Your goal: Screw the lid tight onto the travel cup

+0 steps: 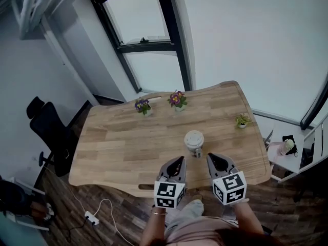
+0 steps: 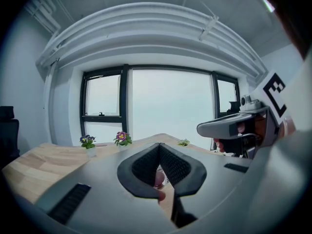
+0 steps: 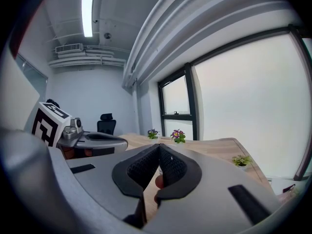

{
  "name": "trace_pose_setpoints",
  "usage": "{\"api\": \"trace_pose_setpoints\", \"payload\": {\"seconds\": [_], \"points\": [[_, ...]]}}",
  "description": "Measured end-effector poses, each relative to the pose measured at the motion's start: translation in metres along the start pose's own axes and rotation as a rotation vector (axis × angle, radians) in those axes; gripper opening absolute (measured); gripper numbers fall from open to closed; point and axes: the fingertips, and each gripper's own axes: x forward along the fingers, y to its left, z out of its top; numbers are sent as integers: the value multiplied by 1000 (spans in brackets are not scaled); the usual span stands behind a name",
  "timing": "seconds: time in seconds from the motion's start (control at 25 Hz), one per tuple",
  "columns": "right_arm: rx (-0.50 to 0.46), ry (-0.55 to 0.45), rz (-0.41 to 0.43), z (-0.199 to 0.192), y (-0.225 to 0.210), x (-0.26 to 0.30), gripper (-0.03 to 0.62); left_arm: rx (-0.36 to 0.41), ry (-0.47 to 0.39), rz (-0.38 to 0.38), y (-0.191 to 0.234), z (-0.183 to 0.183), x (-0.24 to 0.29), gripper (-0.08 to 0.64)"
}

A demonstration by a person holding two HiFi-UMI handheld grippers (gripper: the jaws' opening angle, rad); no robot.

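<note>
I hold my left gripper [image 1: 180, 160] and right gripper [image 1: 210, 157] over the table's [image 1: 123, 142] near edge, both jaws pressed together on nothing; the travel cup [image 1: 194, 141] stands just beyond their tips.

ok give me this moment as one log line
left gripper: shut, empty | right gripper: shut, empty | travel cup: upright on table, lid on top, no gripper touching

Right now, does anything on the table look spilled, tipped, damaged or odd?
Nothing stands out. The travel cup stands upright on the table, lid on top; the potted plants stand upright. Left gripper and right gripper are shut, empty, short of the cup.
</note>
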Motion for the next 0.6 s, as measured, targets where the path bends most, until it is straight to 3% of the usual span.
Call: {"api": "trace_pose_setpoints", "payload": {"seconds": [0.6], "points": [[-7,-83,39,21,19,-60,0,1,-92,55,-40,36,-56,2]]}}
